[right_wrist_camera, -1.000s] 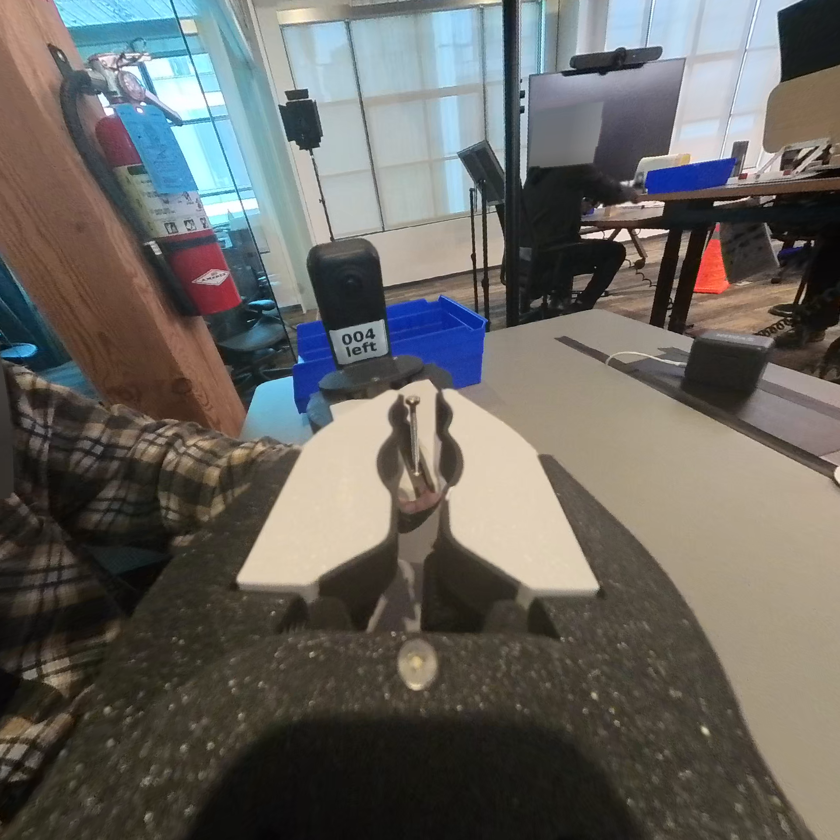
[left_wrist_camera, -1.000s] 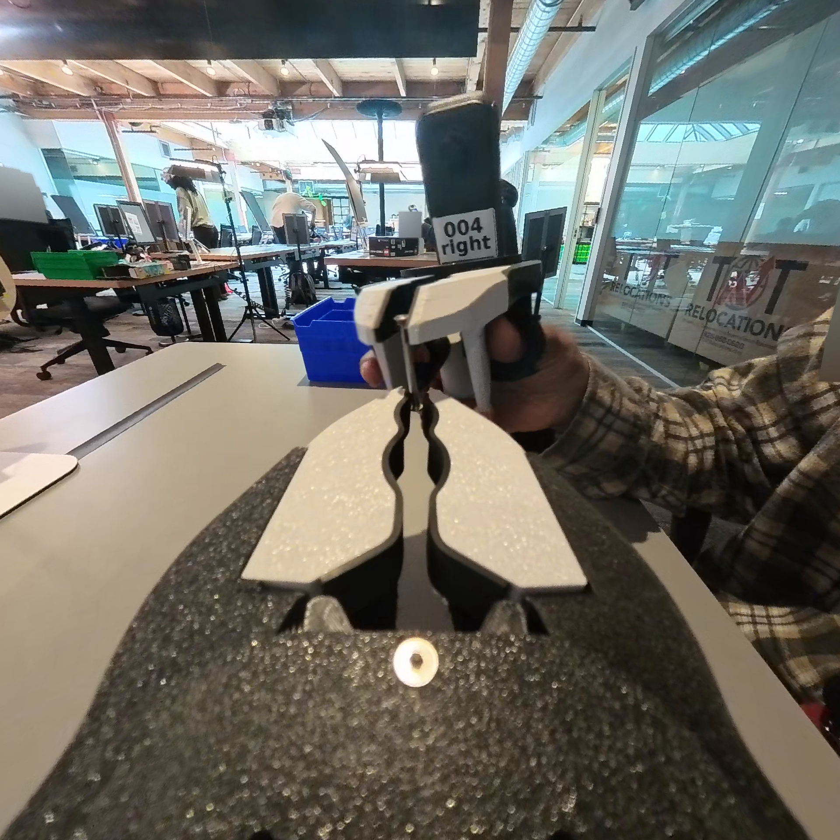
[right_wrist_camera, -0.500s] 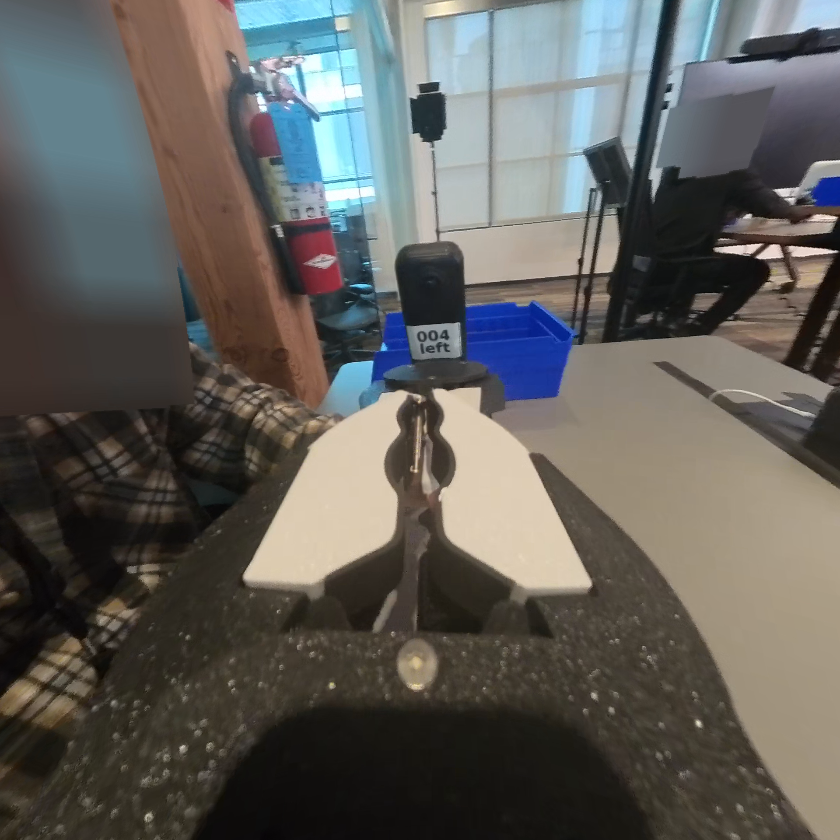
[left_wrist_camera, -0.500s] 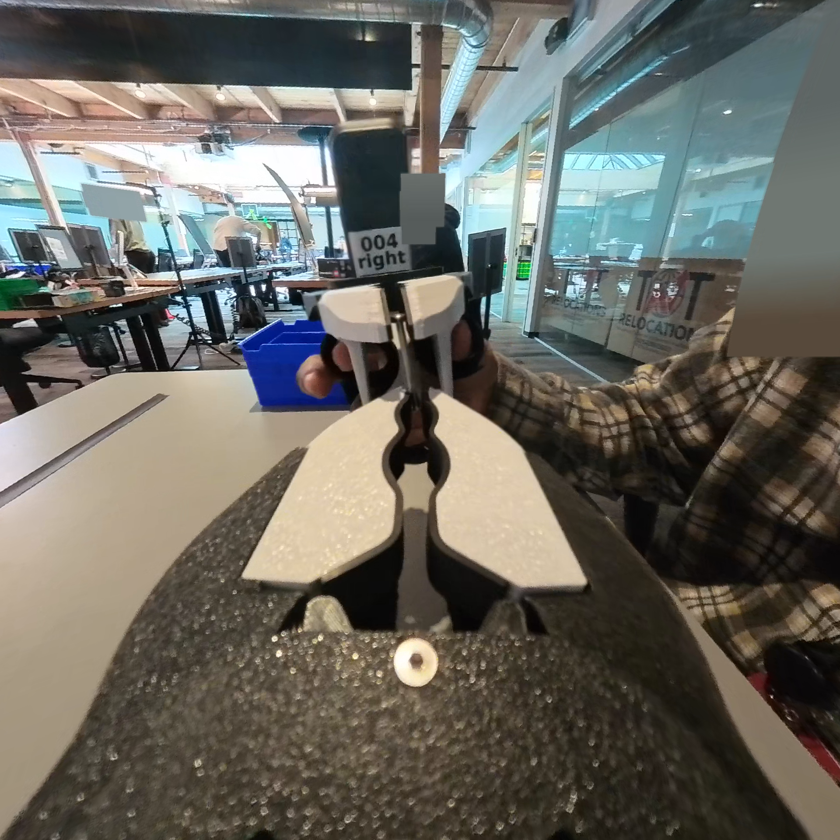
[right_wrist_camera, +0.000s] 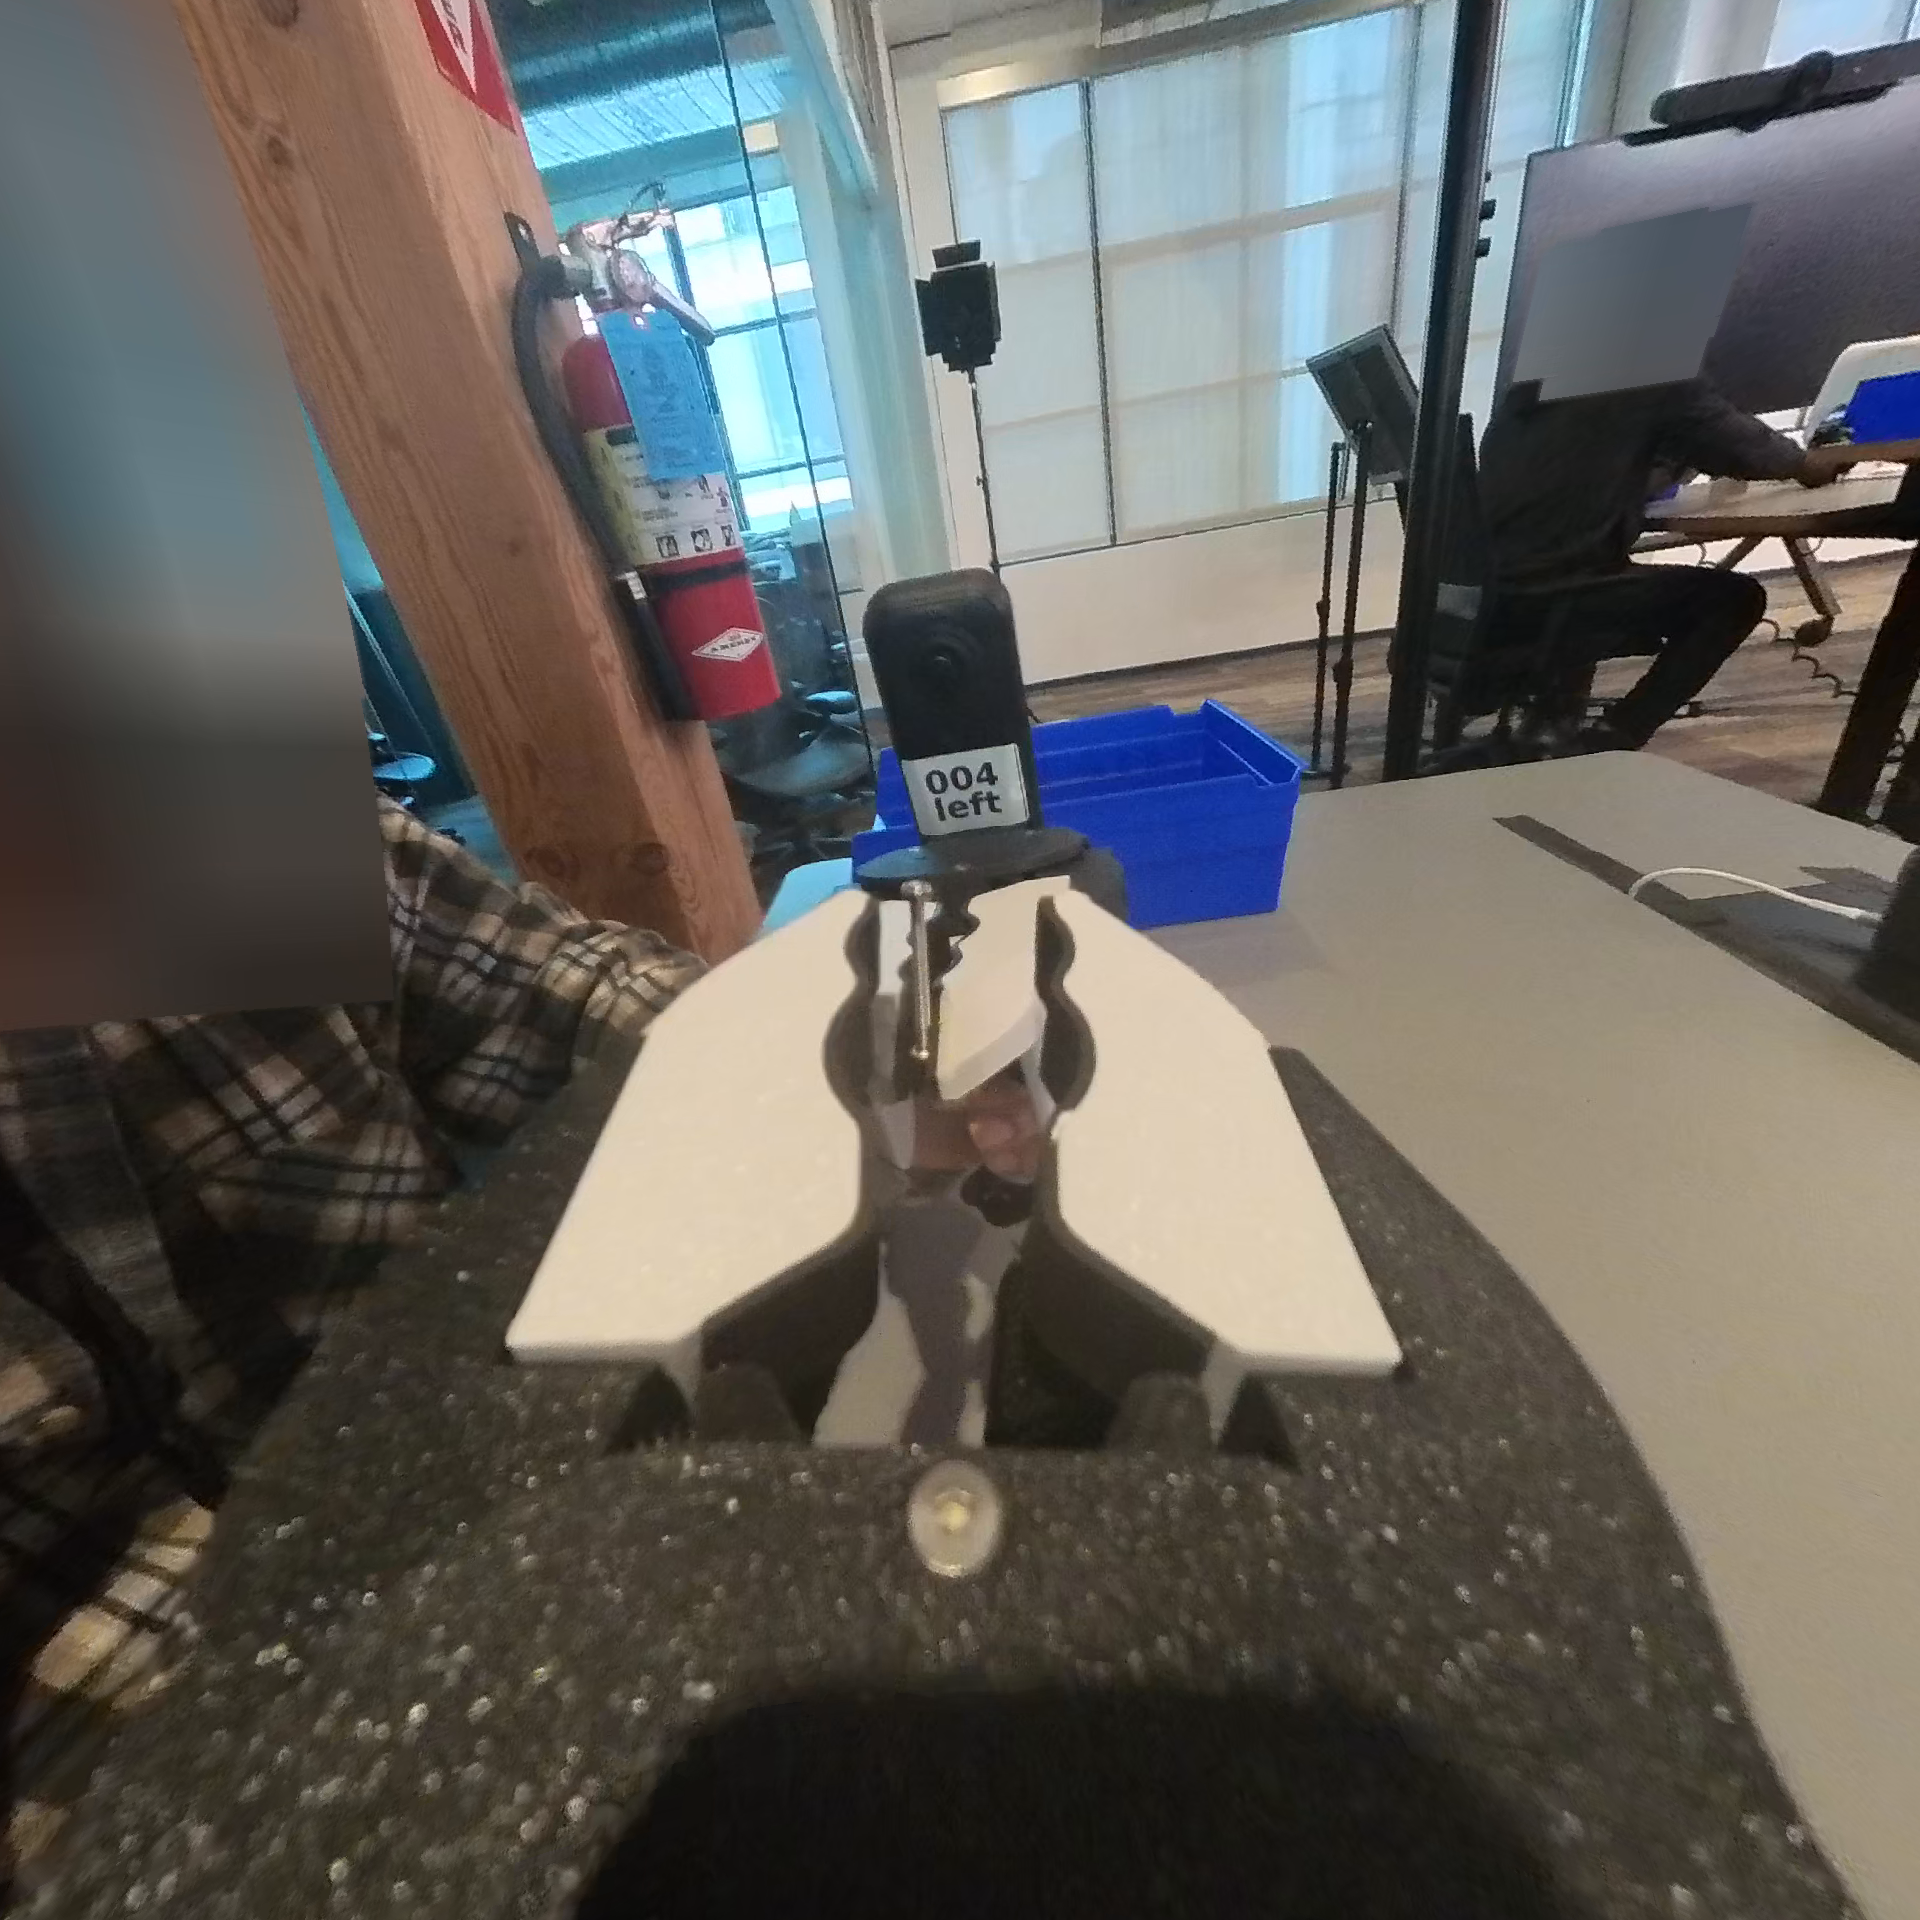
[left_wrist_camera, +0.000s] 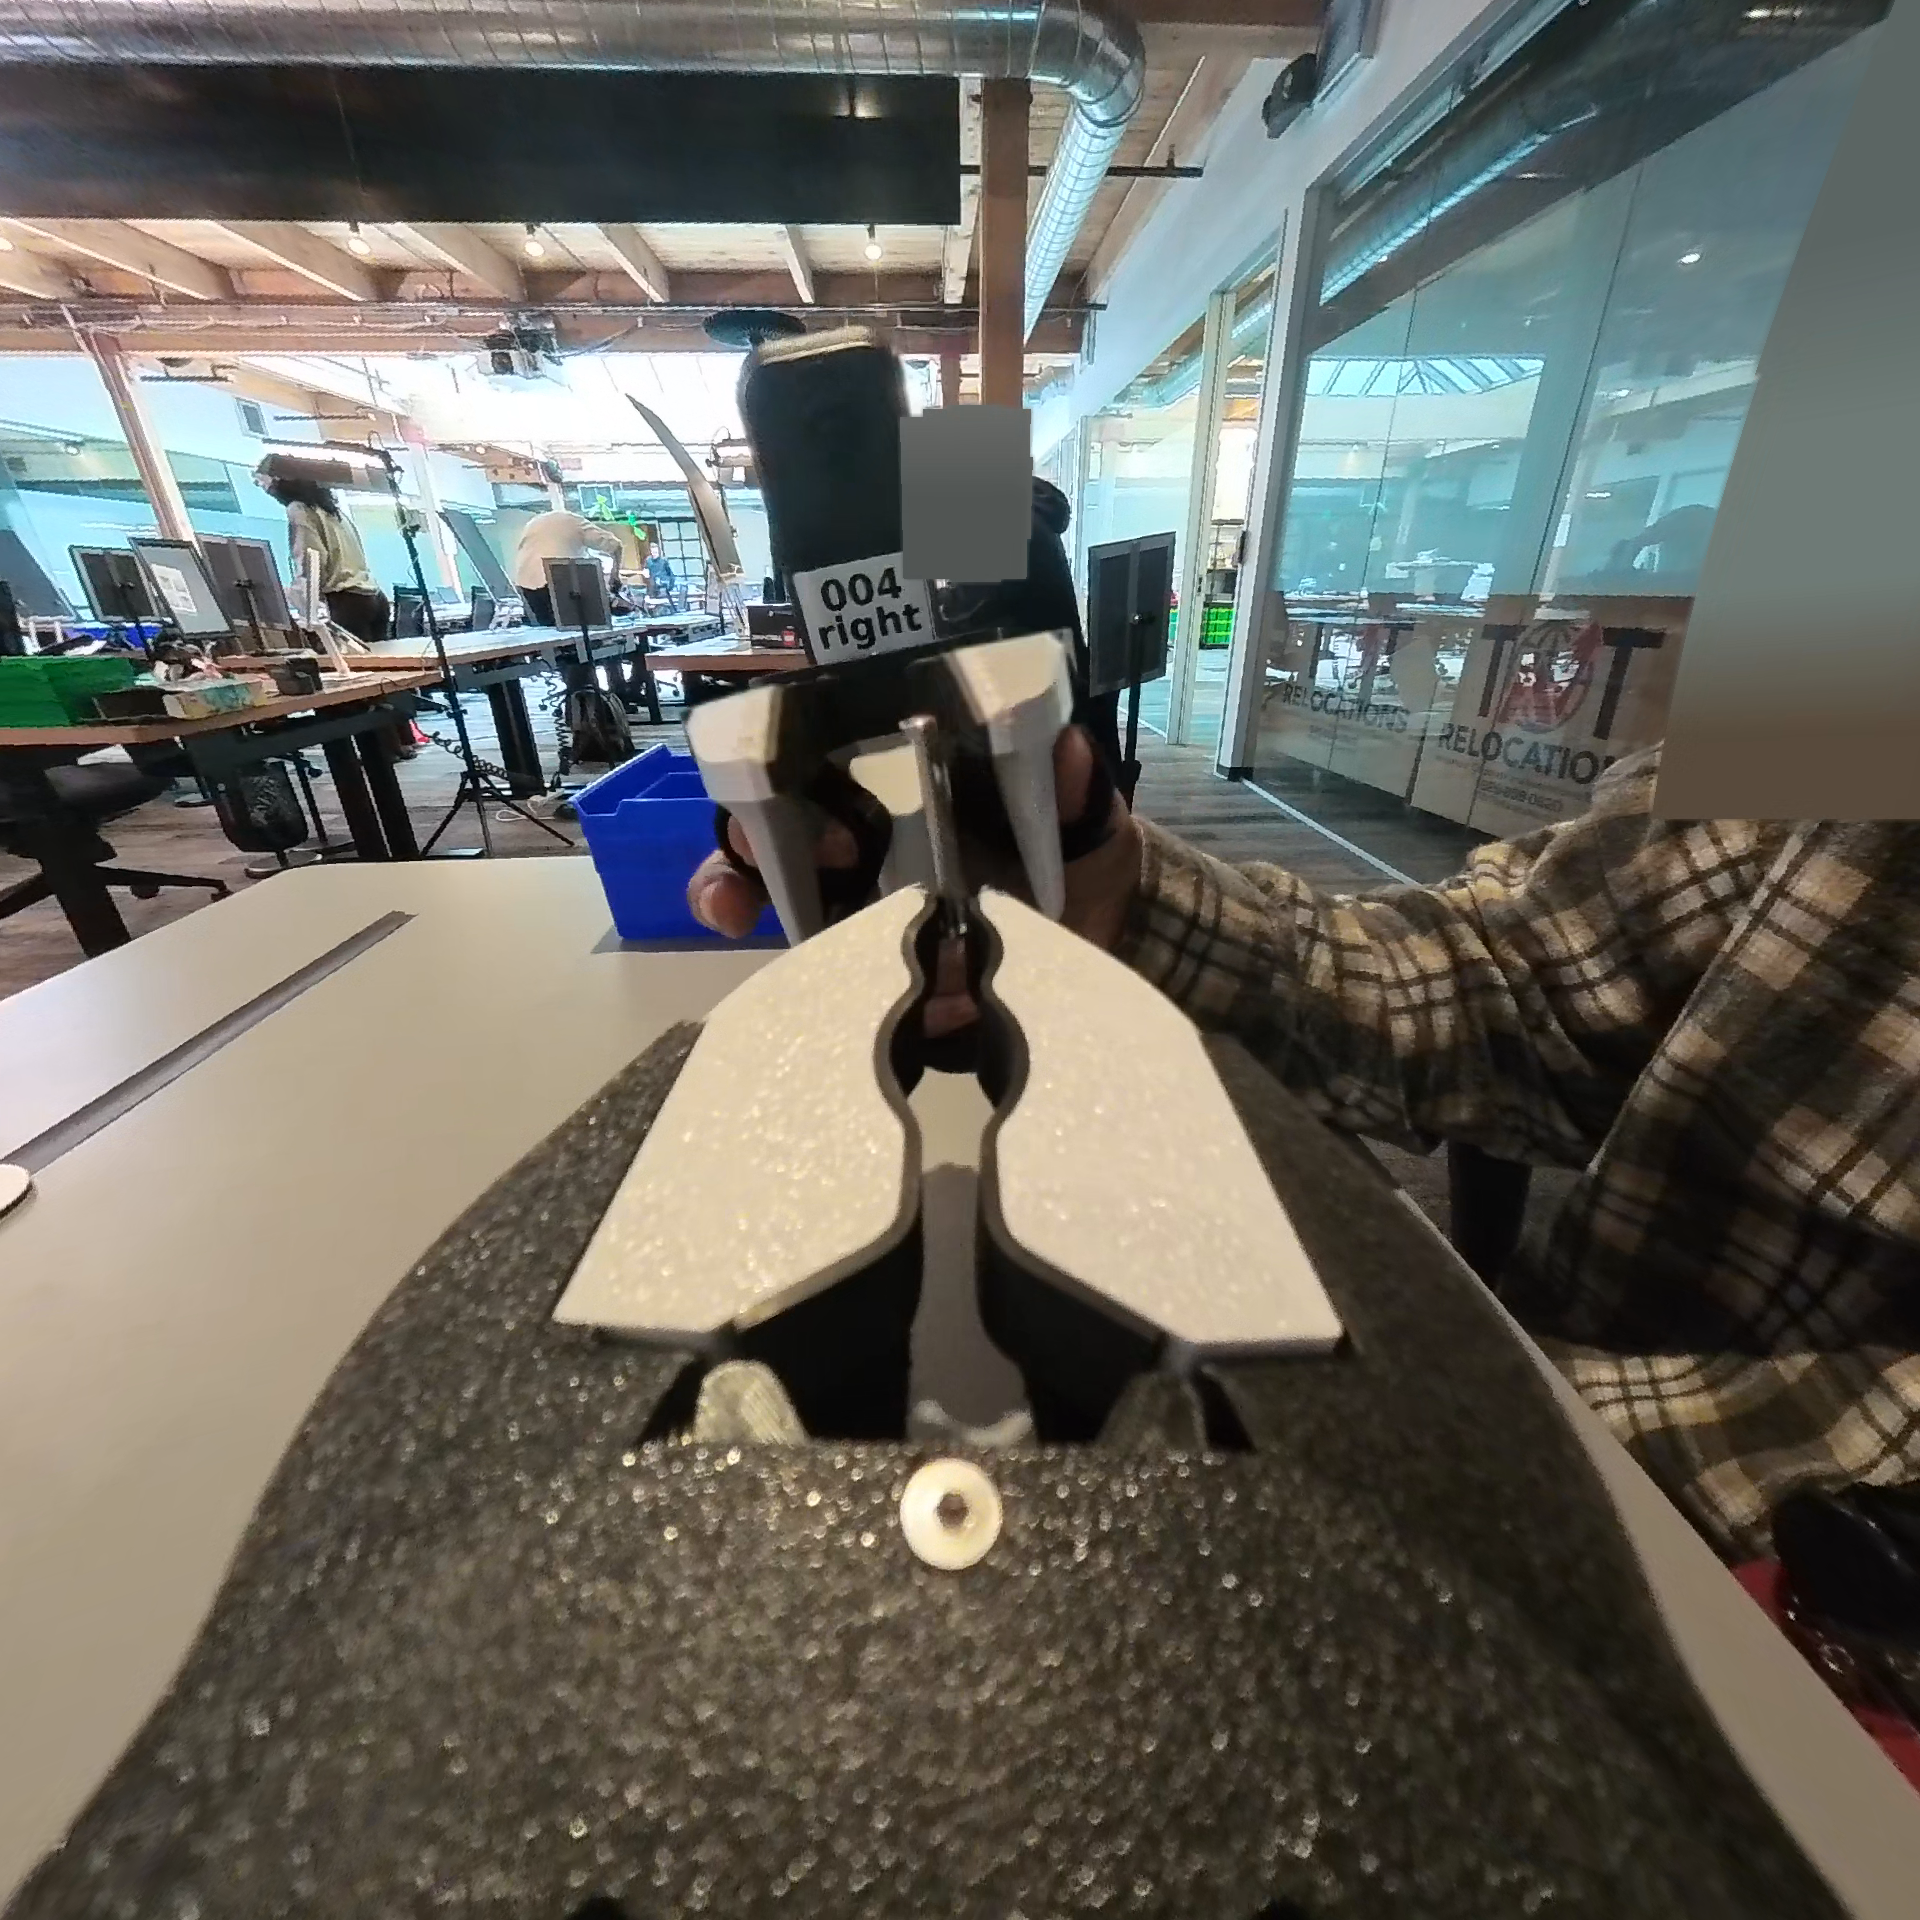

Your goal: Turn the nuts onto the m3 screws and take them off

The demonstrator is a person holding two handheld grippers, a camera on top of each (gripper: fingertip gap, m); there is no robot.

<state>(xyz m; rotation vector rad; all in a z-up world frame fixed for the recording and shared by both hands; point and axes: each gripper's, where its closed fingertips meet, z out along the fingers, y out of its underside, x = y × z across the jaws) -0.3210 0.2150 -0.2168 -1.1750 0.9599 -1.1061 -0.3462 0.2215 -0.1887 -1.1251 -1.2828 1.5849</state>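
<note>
Right above the near edge of the grey table [left_wrist_camera: 260, 1039], the two grippers meet tip to tip, facing one another. The left gripper [left_wrist_camera: 951, 925] has its white fingers [left_wrist_camera: 790, 1132] drawn almost together, leaving only a thin slit at the tips, and in that slit it pinches the lower end of a slim silver screw [left_wrist_camera: 935, 821], which rises out of it a little tilted, head uppermost. Somewhere at the pinch there is a small dark bit on the shaft; whether it is a nut, I cannot tell. The right gripper [left_wrist_camera: 883, 831], held in a gloved hand [left_wrist_camera: 1081, 862] with a plaid sleeve [left_wrist_camera: 1455, 1039] behind it, has its fingers spread wide, one on either side of the screw and apart from it, holding nothing. From the right gripper's own camera the same is plain: the right gripper [right_wrist_camera: 956, 966] stands open, and between its fingers [right_wrist_camera: 748, 1122] sit the left gripper's closed tips with the screw [right_wrist_camera: 920, 971] standing up beside them. Just beyond the grippers, farther along the table, sits a blue bin [right_wrist_camera: 1164, 810]. Off the table's side, a red fire extinguisher [right_wrist_camera: 665, 520] hangs on a wooden post [right_wrist_camera: 416, 416], and well beyond the table a person sits at a desk [right_wrist_camera: 1610, 582].
</note>
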